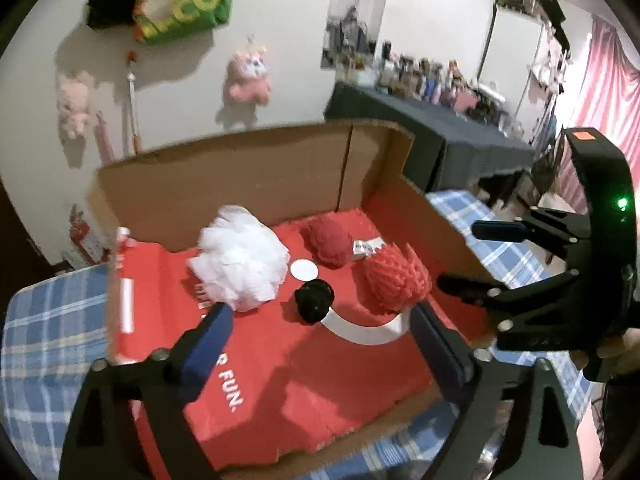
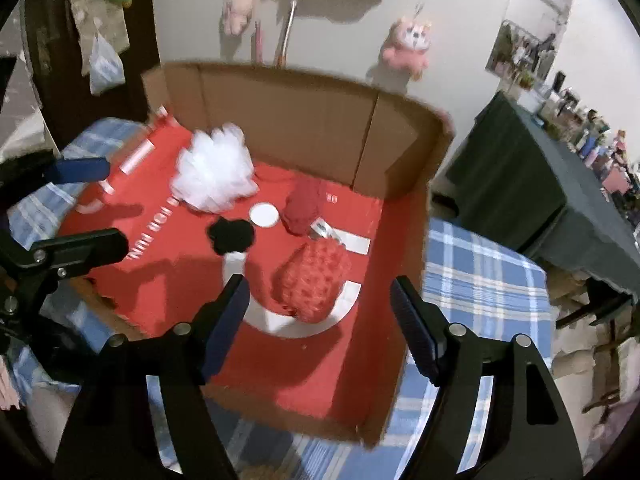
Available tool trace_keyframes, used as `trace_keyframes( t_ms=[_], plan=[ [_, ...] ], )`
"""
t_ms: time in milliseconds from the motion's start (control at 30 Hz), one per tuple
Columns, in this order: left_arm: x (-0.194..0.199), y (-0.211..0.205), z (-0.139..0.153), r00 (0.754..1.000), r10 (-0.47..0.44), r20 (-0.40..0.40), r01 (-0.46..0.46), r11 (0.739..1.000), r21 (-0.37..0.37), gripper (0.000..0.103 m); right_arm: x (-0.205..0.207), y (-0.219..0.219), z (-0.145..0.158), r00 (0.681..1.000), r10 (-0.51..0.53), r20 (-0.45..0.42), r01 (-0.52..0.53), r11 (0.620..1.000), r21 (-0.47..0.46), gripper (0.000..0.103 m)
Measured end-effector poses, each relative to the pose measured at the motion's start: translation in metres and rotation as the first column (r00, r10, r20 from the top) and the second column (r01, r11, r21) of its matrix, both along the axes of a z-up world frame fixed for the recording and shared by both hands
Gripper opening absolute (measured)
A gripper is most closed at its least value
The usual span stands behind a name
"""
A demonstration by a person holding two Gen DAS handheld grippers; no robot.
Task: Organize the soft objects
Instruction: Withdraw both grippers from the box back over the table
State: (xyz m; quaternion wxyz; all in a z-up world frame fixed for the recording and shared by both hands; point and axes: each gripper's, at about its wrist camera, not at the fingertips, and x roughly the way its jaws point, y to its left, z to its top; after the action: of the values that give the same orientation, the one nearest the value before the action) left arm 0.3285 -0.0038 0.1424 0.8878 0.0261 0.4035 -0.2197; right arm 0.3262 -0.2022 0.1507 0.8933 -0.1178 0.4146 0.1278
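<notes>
An open cardboard box with a red printed floor lies on a bed. In it sit a white mesh puff, a dark red soft ball, a bright red mesh puff and a small black soft piece. My left gripper is open and empty above the box's near part. My right gripper is open and empty, just above the bright red puff; it also shows in the left wrist view.
A blue plaid sheet covers the bed around the box. A dark-clothed table with several small items stands to the right. Pink plush toys hang on the white wall behind.
</notes>
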Motion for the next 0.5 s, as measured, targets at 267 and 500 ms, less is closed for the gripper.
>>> trace_keyframes(
  t_ms=[267, 500],
  plan=[
    [-0.075, 0.033, 0.044, 0.984, 0.098, 0.148, -0.091, 0.995, -0.051, 0.103, -0.082, -0.007, 0.052, 0.989, -0.011, 0.144, -0.005, 0.994, 0.112, 0.081],
    [-0.154, 0.054, 0.068, 0.945, 0.14, 0.294, -0.118, 0.989, -0.092, 0.103, -0.17, 0.001, 0.069, 0.957, -0.004, 0.288, -0.038, 0.99, 0.137, 0.089]
  ],
)
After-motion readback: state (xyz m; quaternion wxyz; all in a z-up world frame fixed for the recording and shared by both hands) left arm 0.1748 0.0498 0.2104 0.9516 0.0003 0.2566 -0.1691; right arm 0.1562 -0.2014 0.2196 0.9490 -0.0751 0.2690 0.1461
